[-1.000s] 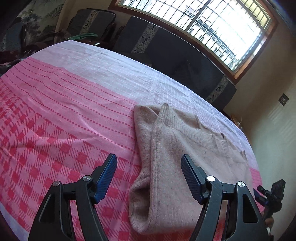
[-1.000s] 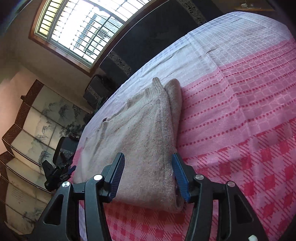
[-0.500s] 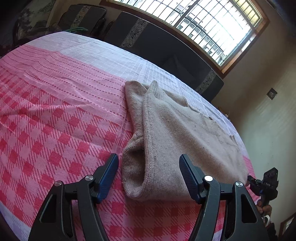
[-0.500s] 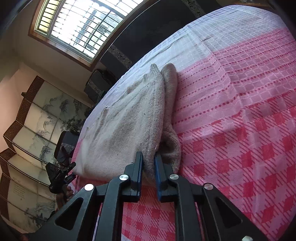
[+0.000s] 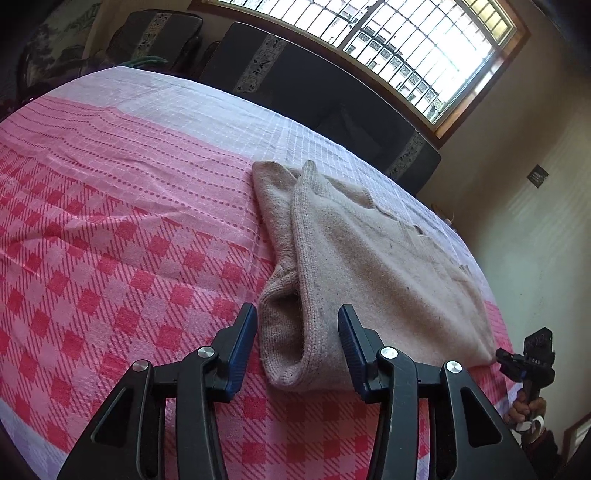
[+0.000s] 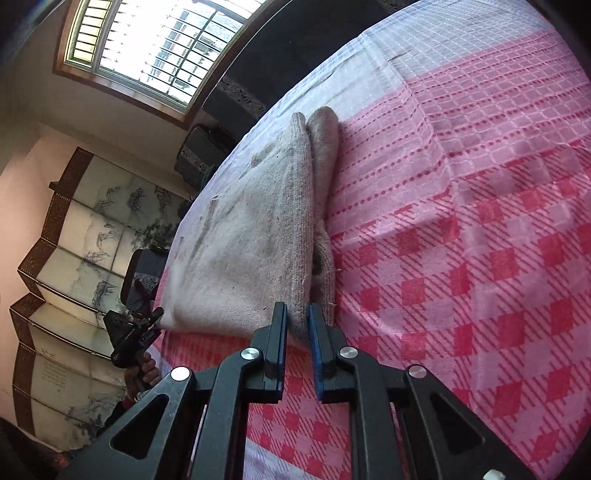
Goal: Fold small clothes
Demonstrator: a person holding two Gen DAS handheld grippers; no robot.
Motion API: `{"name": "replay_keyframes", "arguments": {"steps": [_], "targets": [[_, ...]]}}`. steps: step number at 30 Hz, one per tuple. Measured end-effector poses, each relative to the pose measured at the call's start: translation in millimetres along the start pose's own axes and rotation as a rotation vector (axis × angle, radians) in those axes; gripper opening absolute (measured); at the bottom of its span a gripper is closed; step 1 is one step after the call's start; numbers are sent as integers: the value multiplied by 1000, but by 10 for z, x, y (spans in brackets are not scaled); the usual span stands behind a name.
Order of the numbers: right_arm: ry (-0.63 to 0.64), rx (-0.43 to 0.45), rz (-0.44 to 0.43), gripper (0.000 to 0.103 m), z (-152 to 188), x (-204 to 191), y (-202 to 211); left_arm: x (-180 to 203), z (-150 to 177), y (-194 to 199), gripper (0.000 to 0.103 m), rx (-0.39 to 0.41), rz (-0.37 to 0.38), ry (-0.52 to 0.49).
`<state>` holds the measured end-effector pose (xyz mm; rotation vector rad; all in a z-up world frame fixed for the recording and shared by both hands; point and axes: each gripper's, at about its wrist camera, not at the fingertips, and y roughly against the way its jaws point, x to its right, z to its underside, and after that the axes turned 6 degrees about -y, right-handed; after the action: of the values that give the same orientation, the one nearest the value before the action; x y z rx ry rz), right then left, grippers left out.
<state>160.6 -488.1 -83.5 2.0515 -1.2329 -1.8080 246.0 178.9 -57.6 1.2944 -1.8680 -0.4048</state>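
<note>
A beige knitted sweater lies partly folded on the pink checked tablecloth. My left gripper is open, its fingers on either side of the sweater's near folded corner, touching nothing visibly. The right gripper shows at the far right of this view. In the right wrist view my right gripper is shut on the sweater's near ribbed edge. The left gripper shows at the left there.
The tablecloth covers a wide round table. Dark sofas stand behind it under a barred window. A painted folding screen stands at one side.
My right gripper shut on the sweater's edge and stays shut. My left gripper moved in around the sweater's near corner and narrowed its opening.
</note>
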Motion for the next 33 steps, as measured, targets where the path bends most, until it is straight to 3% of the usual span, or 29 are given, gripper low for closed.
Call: {"name": "replay_keyframes", "arguments": {"steps": [4,10,11,12,13,20,33], "targets": [[6,20,-31,30,-46,-84,-63,97,-47,-20,47,-17,16,-38],[40,-26,-11,30,-17,-144,-243,164,-36,-93,45,-64,-7,-109],[35,-26,-12,30,-17,-133,-246,190,-29,-79,38,-62,-17,-127],[28,-26,-17,30,-3,-113,-245,211,-28,-75,11,-63,-30,-142],[25,-25,-22,30,-2,-109,-246,227,-26,-71,7,-66,-47,-150],[43,-22,1,28,6,-63,-221,179,92,-34,7,-129,-52,-158],[3,-28,-37,25,-58,97,-220,155,242,96,7,-93,-42,-173]]}}
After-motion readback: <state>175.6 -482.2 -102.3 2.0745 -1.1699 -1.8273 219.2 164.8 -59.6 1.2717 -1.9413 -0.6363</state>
